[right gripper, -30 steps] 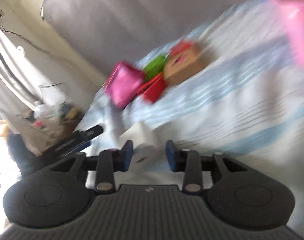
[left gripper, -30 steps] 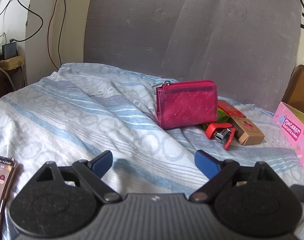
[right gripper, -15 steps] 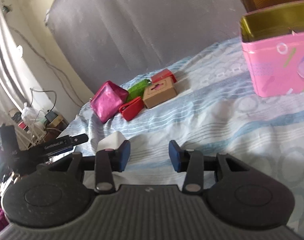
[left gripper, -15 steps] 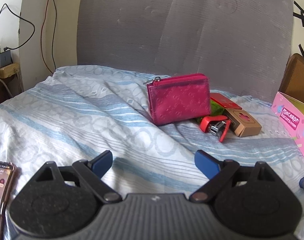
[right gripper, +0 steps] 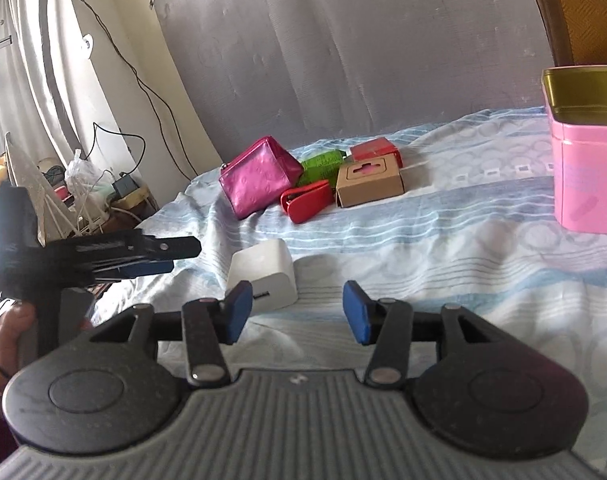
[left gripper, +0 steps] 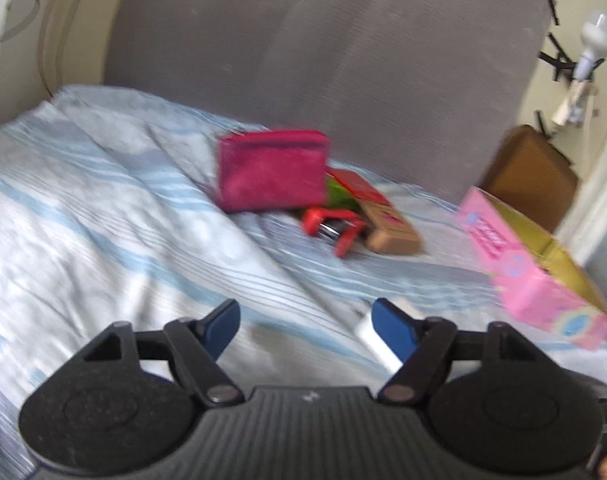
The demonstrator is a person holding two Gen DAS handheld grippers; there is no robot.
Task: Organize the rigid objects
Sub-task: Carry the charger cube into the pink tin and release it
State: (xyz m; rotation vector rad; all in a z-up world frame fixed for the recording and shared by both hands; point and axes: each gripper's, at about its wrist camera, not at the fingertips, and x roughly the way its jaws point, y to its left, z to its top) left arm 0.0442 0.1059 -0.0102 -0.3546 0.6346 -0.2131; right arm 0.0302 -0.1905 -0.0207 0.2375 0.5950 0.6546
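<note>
The rigid objects lie scattered on a bed sheet [right gripper: 443,248] with blue stripes and ring patterns, and a grey padded headboard [right gripper: 363,48] rises behind them. Largest of them is the pink tin box [right gripper: 587,184], open-topped with a gold inside, at 3 o'clock in the right wrist view and at 4 o'clock in the left wrist view [left gripper: 531,276], well apart from the rest. Next comes the magenta zip pouch [right gripper: 259,178], standing on edge at about 11 o'clock of the right view's centre, at the head of a cluster. Touching its right side are a green packet [right gripper: 319,168], mostly hidden, and a red stapler [right gripper: 305,200] lying in front of that. Just beside the stapler at 3 o'clock sits a brown cardboard box [right gripper: 369,184] with a cut-out window, and a small red box [right gripper: 373,150] rests behind it at 12 o'clock. A white charger cube [right gripper: 263,278] lies alone, nearer the camera than the cluster, just beyond the left fingertip of the right gripper [right gripper: 297,312].

The right gripper's jaws have just been opening; they stand apart with only sheet between them, the charger off to their left side. The left gripper [left gripper: 305,324] has just been closing its jaws, yet they remain spread with nothing between them; the charger [left gripper: 373,340] shows partly behind its right fingertip. In the right view the left gripper [right gripper: 159,256] reaches in from 9 o'clock, held by a hand [right gripper: 7,332].
</note>
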